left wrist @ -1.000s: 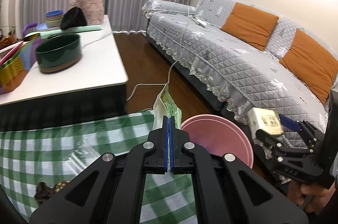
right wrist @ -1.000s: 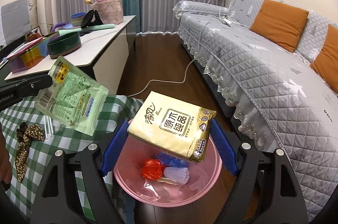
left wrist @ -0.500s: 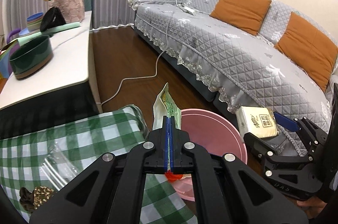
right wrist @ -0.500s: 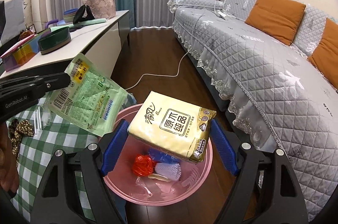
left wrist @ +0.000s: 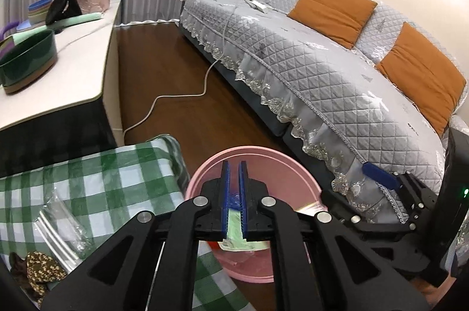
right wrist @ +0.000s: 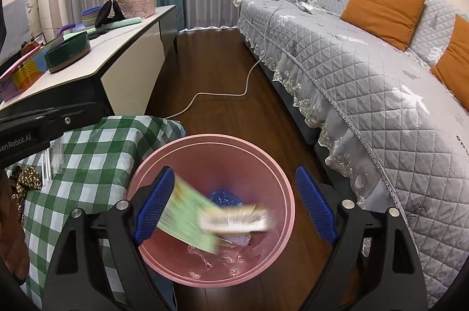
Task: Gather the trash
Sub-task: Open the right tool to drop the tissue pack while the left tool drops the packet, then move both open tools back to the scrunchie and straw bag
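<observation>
A pink bin stands on the wooden floor between the checked table and the sofa, with blue and clear scraps at its bottom. My left gripper hangs over its rim; its jaws are opening, with a narrow gap between the pads. The green packet shows below that gap, free of the pads. My right gripper is over the bin too, its jaws opening wide with nothing pressed between them. In the right wrist view the green packet and the yellow tissue pack are blurred, dropping into the bin.
The table with the green checked cloth borders the bin on the left; a clear plastic bag and a brown patterned hair tie lie on it. A grey sofa lies right. A white cable crosses the floor.
The left gripper moved over the bin, parted its jaws and let the green packet go. The right gripper widened and released the tissue pack. Both items are falling into the bin.
</observation>
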Tool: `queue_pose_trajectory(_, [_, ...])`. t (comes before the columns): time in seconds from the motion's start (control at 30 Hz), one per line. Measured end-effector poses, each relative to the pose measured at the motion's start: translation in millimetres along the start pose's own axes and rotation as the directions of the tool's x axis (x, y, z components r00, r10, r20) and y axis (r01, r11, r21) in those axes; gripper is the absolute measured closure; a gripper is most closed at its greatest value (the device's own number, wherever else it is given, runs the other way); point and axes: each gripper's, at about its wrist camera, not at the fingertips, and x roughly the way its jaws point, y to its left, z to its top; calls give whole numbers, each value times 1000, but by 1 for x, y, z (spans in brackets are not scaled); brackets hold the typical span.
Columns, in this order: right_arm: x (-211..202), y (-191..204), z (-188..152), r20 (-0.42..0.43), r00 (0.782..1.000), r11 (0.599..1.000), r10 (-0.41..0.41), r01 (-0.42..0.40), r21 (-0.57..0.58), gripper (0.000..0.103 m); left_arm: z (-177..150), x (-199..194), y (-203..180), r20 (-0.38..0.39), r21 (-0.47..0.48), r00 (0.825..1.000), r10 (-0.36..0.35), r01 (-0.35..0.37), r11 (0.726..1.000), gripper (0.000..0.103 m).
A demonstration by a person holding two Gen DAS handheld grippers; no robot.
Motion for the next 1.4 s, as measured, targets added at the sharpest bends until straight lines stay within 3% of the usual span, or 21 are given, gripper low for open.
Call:
queue_pose_trajectory(0.4, [-16,17,4,38,999,1000,27,-26,-12,22,-13,-36,26,12,6,999,51,-51,999,97])
queue_pose_trajectory(0.67, [-30,53,10,76,993,995,86,-82,-50,49,-25,-79,64,46,-30,994,98,-97,995,97])
queue_pose_trajectory(0.87, [-34,92,14,85,985,985,153,-144,-99,63,-37,-110,100,71,-62,987,144,-139,988,97])
queue_pose_trajectory(1.4, [-15,182,6,40,960,938,276,-260,-230,68,-93,-162,224,40,-237,955,294,-276,931,97])
